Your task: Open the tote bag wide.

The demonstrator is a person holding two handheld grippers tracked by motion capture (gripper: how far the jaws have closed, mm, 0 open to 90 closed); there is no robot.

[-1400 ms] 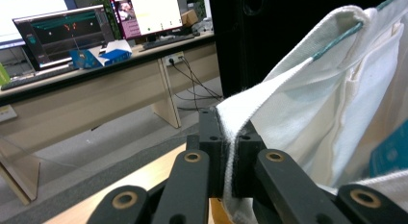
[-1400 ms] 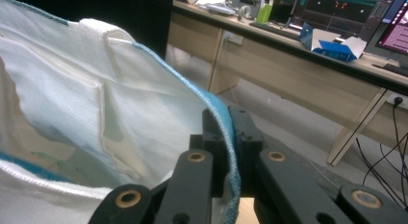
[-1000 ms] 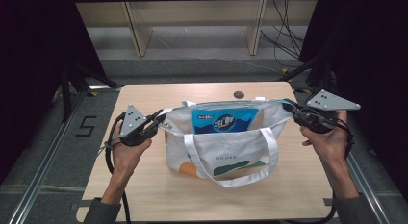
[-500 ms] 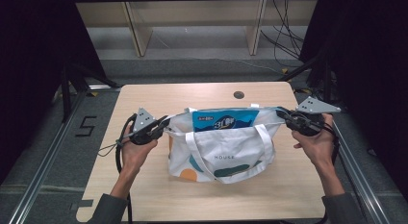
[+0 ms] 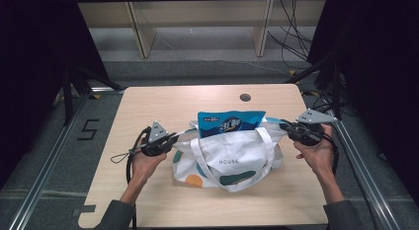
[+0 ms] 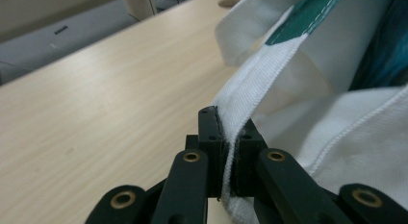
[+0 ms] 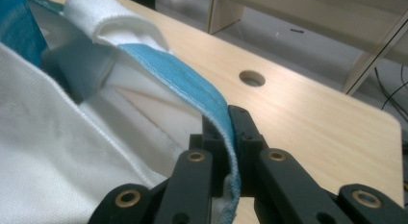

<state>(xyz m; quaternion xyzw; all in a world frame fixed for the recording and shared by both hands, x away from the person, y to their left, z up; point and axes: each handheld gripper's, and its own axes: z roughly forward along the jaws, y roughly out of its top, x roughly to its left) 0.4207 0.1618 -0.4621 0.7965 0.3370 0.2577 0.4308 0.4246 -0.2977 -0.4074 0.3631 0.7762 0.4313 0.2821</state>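
On the middle of the wooden table [image 5: 148, 106] we hold a white canvas tote bag [image 5: 232, 163] by its two ends, with a blue snack packet [image 5: 231, 122] standing up out of its mouth. Our left gripper [image 5: 170, 139] is closed tight on the white hem at the bag's left corner; in the left gripper view the stitched rim [image 6: 240, 113] runs straight down between the two black jaws with no gap showing. Our right gripper [image 5: 285, 127] is likewise clamped on the opposite end, where the right gripper view shows a blue-edged band of fabric [image 7: 192, 84] pinched between its jaws. Holding both ends and drawing them apart seems meant to keep the opening stretched wide, so the packet can sit inside without the cloth collapsing on it. The bag's body rests on the tabletop between our hands, its looped handle [image 5: 207, 161] lying slack over the printed front. A round cable hole [image 5: 245, 97] lies beyond the bag, well apart from it.
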